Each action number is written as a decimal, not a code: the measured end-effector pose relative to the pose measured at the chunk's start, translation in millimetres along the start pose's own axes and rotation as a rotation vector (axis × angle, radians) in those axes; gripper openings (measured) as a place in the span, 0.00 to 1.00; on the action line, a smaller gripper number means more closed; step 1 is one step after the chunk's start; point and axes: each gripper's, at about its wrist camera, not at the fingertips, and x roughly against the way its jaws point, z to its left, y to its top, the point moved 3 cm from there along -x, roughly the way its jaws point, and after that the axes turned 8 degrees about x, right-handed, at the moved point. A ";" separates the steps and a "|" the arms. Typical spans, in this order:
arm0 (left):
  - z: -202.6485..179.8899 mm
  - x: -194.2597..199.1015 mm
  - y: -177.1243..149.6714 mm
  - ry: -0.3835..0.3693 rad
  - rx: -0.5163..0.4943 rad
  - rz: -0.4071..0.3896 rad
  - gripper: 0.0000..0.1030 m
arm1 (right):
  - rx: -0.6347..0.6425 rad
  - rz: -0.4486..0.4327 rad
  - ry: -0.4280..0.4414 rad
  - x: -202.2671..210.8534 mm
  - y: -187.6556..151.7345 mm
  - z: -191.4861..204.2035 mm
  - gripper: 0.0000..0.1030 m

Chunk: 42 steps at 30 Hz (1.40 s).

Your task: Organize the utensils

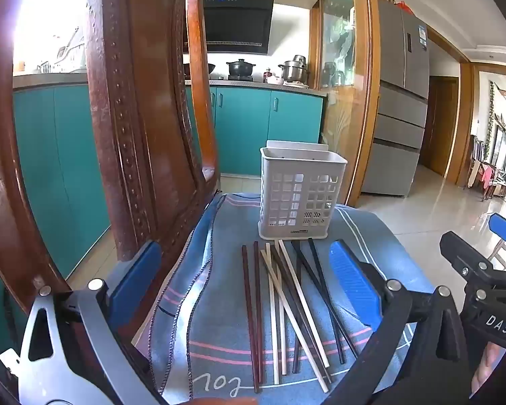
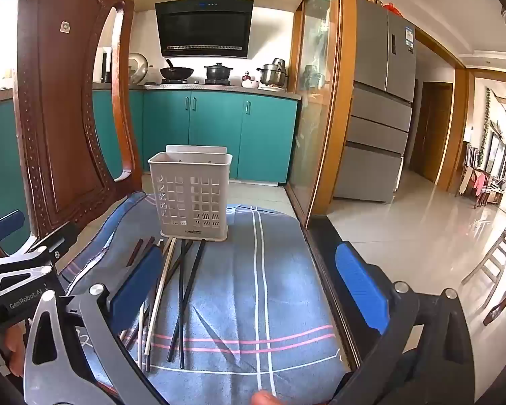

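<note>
Kitchen backdrop, teal cabinets and a stove, and I'm working over a blue striped cloth (image 1: 219,320) on what looks like a chair seat rather than a table. From the left view: my left tool (image 1: 246,280) is wide open, holding nothing. All the chopsticks (image 1: 286,303) lie loose in a crossed pile on the cloth, just in front of the white basket (image 1: 302,192), which looks empty. So nothing's sorted yet, I'd say. The wooden chair back (image 1: 145,118) crowds the left side.

Right view: my right tool (image 2: 253,290) is also spread open and empty. Chopsticks (image 2: 185,287) sit left of center, partly behind my left finger (image 2: 136,281); the basket (image 2: 190,195) stands beyond them. The other tool (image 2: 20,270) hovers close, so we could bump.
</note>
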 end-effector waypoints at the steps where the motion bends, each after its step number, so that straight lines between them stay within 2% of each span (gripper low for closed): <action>1: 0.0 -0.2 0.0 0.000 0.000 0.000 0.97 | 0.000 0.002 0.002 0.2 -0.4 0.6 0.98; 10: 2.3 -1.9 -3.6 -0.005 -0.006 0.001 0.97 | -0.007 0.001 0.007 2.3 7.0 -11.0 0.98; 13: 4.5 -5.2 -4.0 -0.002 -0.007 0.004 0.97 | -0.012 0.001 0.005 1.6 -0.1 -7.7 0.98; 29: -4.8 -10.7 -7.9 0.005 -0.015 0.019 0.97 | -0.077 -0.015 -0.037 8.6 -0.3 -16.8 0.98; 42: -5.7 -7.8 -7.2 0.006 -0.019 0.028 0.97 | -0.069 -0.012 -0.048 7.9 -1.4 -18.7 0.98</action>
